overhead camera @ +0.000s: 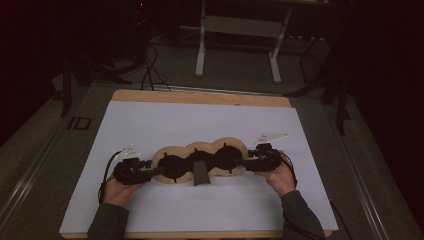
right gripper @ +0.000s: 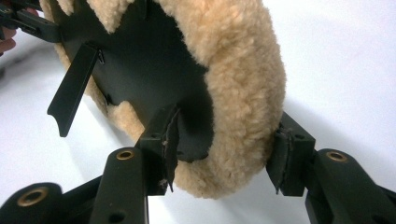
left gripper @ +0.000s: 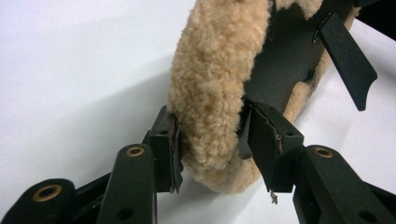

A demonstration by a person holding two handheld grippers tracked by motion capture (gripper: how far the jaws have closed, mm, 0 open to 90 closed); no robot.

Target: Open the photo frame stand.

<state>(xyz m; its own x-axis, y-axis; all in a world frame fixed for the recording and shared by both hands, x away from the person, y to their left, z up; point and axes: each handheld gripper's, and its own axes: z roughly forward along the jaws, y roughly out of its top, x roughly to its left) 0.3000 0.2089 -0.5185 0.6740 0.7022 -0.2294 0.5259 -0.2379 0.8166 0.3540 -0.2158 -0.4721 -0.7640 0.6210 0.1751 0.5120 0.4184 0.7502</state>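
thing: a long fleece frame (overhead camera: pixel 200 161), tan and woolly round the rim, three round lobes in a row with a black back panel (overhead camera: pixel 197 160) facing up
where it lies: on the white sheet (overhead camera: pixel 165 120) that covers the table (overhead camera: pixel 200 97), closer to the near edge than the far one, lengthways between the left and right edges, about midway across
stand: a black flap (overhead camera: pixel 200 174) sticks out from the middle lobe toward the near edge; in the left gripper view it (left gripper: pixel 348 58) juts off the back panel at a slant
left gripper: (overhead camera: pixel 150 172) at the frame's left end, held level, a hand (overhead camera: pixel 116 191) behind it; in its own view the jaws straddle the woolly rim (left gripper: pixel 210 93), one pad on the outer fleece, the other on the black inner side; both pads look to be against it, so it grips the frame's left end
right gripper: (overhead camera: pixel 245 164) at the frame's right end, level too, a hand (overhead camera: pixel 280 177) behind it; in its own view the near jaw bites on the black panel's edge and the far jaw sits at the fleece's outer side (right gripper: pixel 247 93); whether that far pad presses or just touches i cannot tell for sure, but the rim fills the gap
sheet: bare white round the frame
room: dim, a white table leg frame (overhead camera: pixel 240 45) stands beyond the far edge
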